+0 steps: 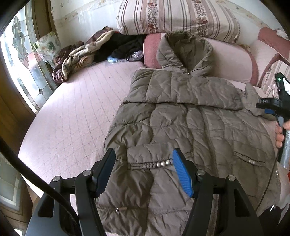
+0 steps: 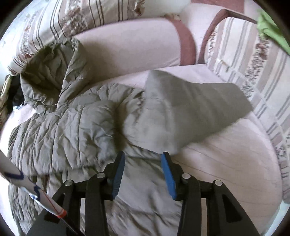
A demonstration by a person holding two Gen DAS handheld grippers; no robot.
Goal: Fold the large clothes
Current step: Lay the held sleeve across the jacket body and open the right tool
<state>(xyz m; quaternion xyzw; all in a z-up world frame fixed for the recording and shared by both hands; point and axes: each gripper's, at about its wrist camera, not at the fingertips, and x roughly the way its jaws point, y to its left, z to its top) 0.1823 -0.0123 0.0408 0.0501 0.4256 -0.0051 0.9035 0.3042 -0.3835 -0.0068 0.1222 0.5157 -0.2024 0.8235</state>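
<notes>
I can read no brand or label on the jacket [image 1: 190,127]; the small white marks on the black body of my right gripper, seen at the edge of the left wrist view, are too small to make out.

The olive quilted jacket lies front-up on the pink quilted bed [image 1: 72,118]. Its long axis runs from the hem near me to the hood [image 1: 183,52], which points away and rests against a pink bolster [image 1: 233,59] below the striped floral pillows [image 1: 177,16]. The zipper runs down the middle. One sleeve [image 1: 184,89] is folded across the chest; the other sleeve [image 2: 190,110] sticks out sideways onto the bed in the right wrist view, blurred.

My left gripper [image 1: 144,170] hovers over the lower front by a pocket with metal studs [image 1: 163,164], its fingers spread apart and empty. My right gripper [image 2: 143,174] is above the jacket's side near that sleeve, fingers parted with nothing pinched between them.

A heap of clothes [image 1: 87,54] lies by the window.
</notes>
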